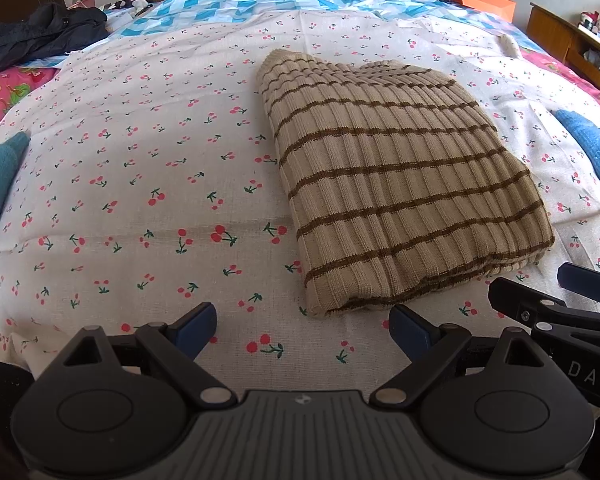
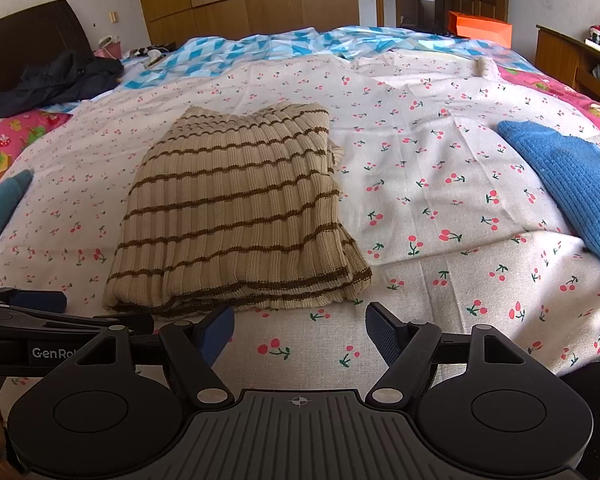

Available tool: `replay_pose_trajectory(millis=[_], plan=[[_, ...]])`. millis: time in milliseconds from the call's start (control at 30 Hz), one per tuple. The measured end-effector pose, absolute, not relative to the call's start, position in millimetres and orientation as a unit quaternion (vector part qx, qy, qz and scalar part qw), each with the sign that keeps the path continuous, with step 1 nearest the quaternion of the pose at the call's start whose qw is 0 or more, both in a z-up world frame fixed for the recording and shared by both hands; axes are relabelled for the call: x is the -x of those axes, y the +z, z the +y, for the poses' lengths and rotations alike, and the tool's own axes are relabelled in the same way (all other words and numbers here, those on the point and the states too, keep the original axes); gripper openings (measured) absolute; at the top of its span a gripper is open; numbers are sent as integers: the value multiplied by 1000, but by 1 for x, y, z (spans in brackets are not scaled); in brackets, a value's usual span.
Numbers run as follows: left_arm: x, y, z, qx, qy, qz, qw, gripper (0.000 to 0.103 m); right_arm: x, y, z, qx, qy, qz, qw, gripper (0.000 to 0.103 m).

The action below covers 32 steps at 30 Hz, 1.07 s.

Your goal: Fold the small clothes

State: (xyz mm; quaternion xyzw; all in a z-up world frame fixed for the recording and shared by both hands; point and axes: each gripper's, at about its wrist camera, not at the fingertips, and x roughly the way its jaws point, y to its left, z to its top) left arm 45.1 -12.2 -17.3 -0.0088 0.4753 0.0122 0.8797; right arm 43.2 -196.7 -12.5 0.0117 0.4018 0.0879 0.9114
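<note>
Knitwear is lying folded in front of us: a beige ribbed sweater with brown stripes [image 2: 236, 216] is resting on the cherry-print sheet [image 2: 440, 184], just beyond both tools. We are holding the left gripper [image 1: 302, 330] with fingers spread and nothing between them, and the right gripper [image 2: 300, 330] is gaping likewise, empty. A blue knit garment [image 2: 572, 176] is lying well apart at the right, and a teal one [image 2: 0, 204] at the left edge

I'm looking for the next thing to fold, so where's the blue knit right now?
The blue knit lies at the right edge of the right wrist view on the cherry-print cloth, apart from and right of the folded striped sweater.
</note>
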Motion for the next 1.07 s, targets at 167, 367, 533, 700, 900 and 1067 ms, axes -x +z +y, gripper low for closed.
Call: replay_pose_trajectory(millis=[167, 367, 533, 700, 900, 1067], plan=[[-45, -17, -12, 9, 12, 475, 880, 97, -43, -13, -197, -12, 88, 402, 912, 74], [-44, -16, -13, 9, 12, 474, 880, 97, -43, -12, -197, -12, 88, 401, 912, 74], [-44, -16, -13, 9, 12, 473, 881, 97, -43, -12, -197, -12, 88, 401, 912, 74], [-43, -14, -13, 9, 13, 471, 882, 97, -43, -12, -197, -12, 88, 400, 912, 74], [-43, -14, -13, 9, 13, 470, 883, 97, -43, -10, -197, -12, 88, 400, 912, 74], [-42, -14, -13, 8, 15, 467, 884, 97, -43, -9, -196, -12, 88, 399, 913, 74]])
